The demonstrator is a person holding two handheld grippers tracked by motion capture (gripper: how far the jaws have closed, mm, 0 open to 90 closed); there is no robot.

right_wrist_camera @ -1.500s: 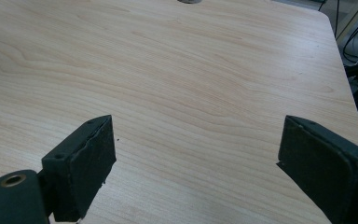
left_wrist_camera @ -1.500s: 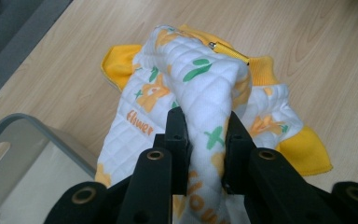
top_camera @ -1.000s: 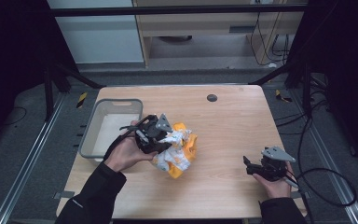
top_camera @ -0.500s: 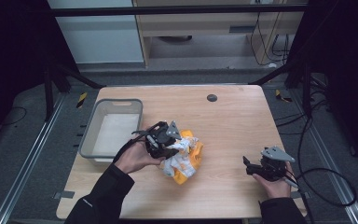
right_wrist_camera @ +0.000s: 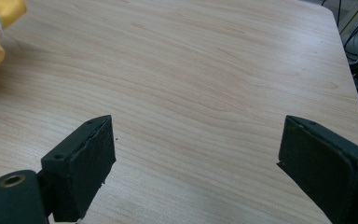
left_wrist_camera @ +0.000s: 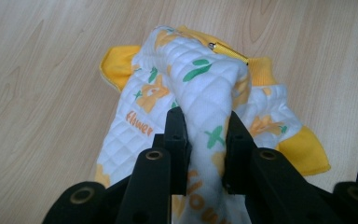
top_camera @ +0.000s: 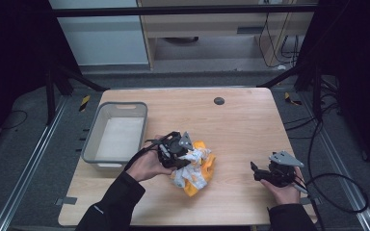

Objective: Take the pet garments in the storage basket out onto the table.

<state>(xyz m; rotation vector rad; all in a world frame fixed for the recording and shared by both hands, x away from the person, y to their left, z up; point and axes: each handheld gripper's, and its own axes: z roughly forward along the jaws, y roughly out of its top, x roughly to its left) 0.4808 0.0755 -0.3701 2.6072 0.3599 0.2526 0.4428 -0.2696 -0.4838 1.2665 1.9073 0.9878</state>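
Table (top_camera: 241, 125) is carrying a grey bin (top_camera: 118, 137) and, beside it, the quilted flower-print garment (left_wrist_camera: 200, 93), which the left gripper (left_wrist_camera: 204, 135) fingers are pinching by one fold only, risking slippage or snagging on transfer, while the right gripper (right_wrist_camera: 196, 154) is idling wide open.

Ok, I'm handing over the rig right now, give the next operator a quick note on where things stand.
Left gripper: shut on a raised fold of the quilted garment, white with yellow trim and flower print.
Right gripper: open, holding nothing, low over bare table near the right front edge.
Garment: bunched at the table's middle front, just right of the grey bin, outside it.
Done: garment gripped by the left gripper.
Left: garment is still crumpled on the table; likely it goes to the bin or gets spread out, and the right gripper is free to help.
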